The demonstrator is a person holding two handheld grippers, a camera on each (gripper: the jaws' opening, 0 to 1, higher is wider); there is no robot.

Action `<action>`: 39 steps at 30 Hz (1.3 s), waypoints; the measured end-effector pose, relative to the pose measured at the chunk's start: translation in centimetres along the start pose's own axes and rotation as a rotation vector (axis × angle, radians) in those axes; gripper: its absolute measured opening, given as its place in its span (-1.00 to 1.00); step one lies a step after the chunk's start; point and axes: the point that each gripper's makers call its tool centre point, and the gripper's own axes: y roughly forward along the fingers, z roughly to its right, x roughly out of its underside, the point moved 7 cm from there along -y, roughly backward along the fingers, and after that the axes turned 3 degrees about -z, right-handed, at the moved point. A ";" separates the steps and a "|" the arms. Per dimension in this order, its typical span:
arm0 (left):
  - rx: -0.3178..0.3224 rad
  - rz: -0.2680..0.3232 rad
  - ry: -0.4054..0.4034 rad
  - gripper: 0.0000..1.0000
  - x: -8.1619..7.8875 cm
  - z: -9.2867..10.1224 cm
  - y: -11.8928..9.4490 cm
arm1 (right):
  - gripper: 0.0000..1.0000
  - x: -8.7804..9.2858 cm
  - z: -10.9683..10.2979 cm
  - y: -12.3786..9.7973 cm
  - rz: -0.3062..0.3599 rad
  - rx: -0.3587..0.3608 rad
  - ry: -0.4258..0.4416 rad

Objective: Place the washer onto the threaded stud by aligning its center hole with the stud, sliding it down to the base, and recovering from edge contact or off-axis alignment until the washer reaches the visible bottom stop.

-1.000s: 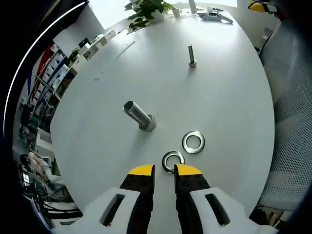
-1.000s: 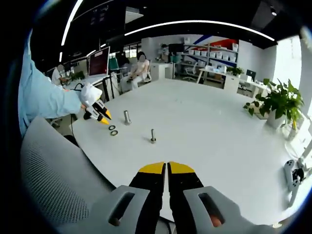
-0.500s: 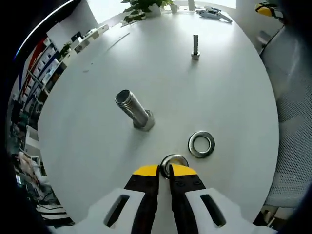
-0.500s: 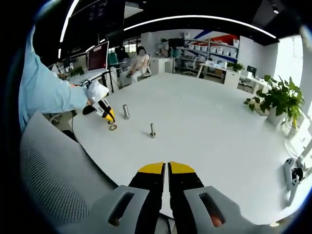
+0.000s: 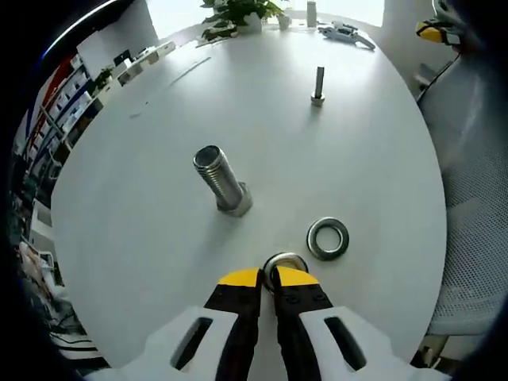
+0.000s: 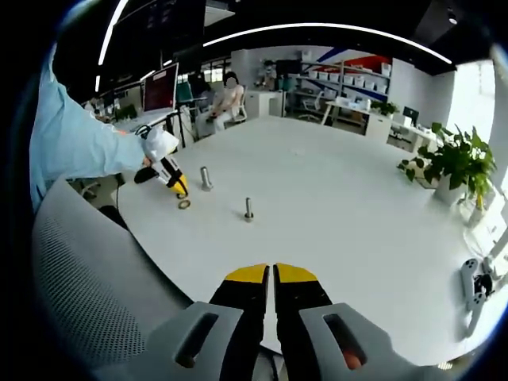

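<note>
A thick threaded stud (image 5: 222,179) stands head-down on the white round table (image 5: 143,206), leaning up-left in the left gripper view. Just in front of my left gripper (image 5: 267,279) lies a steel washer (image 5: 284,262); its near rim sits between the yellow tips, which have closed on it. A second washer (image 5: 328,238) lies flat to the right. In the right gripper view the left gripper (image 6: 178,187) is low beside the stud (image 6: 205,178), held by a hand in a light blue sleeve, with a washer (image 6: 184,204) next to it. My right gripper (image 6: 272,275) is shut on nothing, far from them.
A thin bolt (image 5: 317,84) (image 6: 248,209) stands farther out on the table. A potted plant (image 5: 238,12) and a controller (image 5: 345,32) sit at the far edge. A mesh chair (image 5: 476,206) stands by the table. People sit at desks in the background (image 6: 226,99).
The left gripper's jaws have narrowed from open to closed on the near washer's rim after moving forward to it. The right gripper has stayed shut and still.
</note>
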 end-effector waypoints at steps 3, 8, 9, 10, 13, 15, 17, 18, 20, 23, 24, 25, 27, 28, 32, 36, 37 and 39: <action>-0.021 -0.010 -0.104 -0.95 -0.1 0.0 0.0 | -0.91 0.0 0.0 0.0 0.002 0.000 0.003; -0.037 -0.019 -0.087 -0.97 -0.1 0.1 0.0 | -0.91 0.0 0.1 0.0 0.005 -0.002 0.005; -0.036 -0.022 -0.099 -0.97 0.0 0.2 0.0 | -0.91 -0.1 0.1 0.0 0.006 -0.003 0.005; -0.030 -0.024 -0.106 -0.97 0.0 0.3 -0.1 | -0.91 -0.1 0.1 0.0 0.006 -0.003 0.006; -0.030 -0.027 -0.124 -0.98 0.2 0.5 -0.5 | -0.91 -0.1 0.1 0.0 0.010 -0.004 0.007; -0.032 -0.012 -0.153 -0.98 0.1 0.4 -0.9 | -0.91 -0.1 0.1 0.0 0.009 -0.006 0.006; -0.033 0.000 -0.186 -0.98 0.0 0.4 -1.3 | -0.91 -0.1 0.1 0.1 0.012 -0.009 0.004; -0.033 0.000 -0.207 -0.98 -0.1 0.4 -1.5 | -0.91 -0.1 0.1 0.0 0.012 -0.009 0.004; -0.038 -0.003 -0.214 -0.98 -0.2 0.2 -1.9 | -0.92 -0.2 0.1 0.0 0.018 -0.004 0.004; -0.036 -0.011 -0.353 -0.98 -0.8 0.3 -2.7 | -0.92 -0.1 0.1 0.0 0.014 -0.007 0.003; -0.036 0.009 -0.370 -0.98 -1.3 0.2 -3.1 | -0.92 -0.1 0.1 0.0 0.015 -0.006 0.001; -0.038 0.009 -0.367 -0.98 -1.5 0.1 -3.4 | -0.92 -0.2 0.1 0.0 0.019 -0.006 0.001; -0.045 0.008 -0.367 -0.98 -2.3 0.0 -3.9 | -0.92 -0.2 0.1 0.0 0.019 -0.008 0.002; -0.047 0.004 -0.369 -0.98 -2.5 0.0 -4.1 | -0.92 -0.2 0.1 0.0 0.018 -0.007 0.002; -0.051 -0.034 -0.449 -0.98 -3.8 -0.3 -5.1 | -0.92 -0.2 0.1 -0.1 0.028 -0.006 0.008; -0.094 -0.026 -0.481 -0.98 -5.1 -1.2 -6.0 | -0.92 -0.3 0.2 -0.2 0.040 0.001 0.010; -0.094 -0.021 -0.496 -0.98 -5.5 -1.4 -6.3 | -0.92 -0.3 0.2 -0.2 0.042 0.002 0.012; -0.093 -0.012 -0.517 -0.98 -6.0 -1.8 -6.6 | -0.91 -0.3 0.2 -0.3 0.045 0.006 0.014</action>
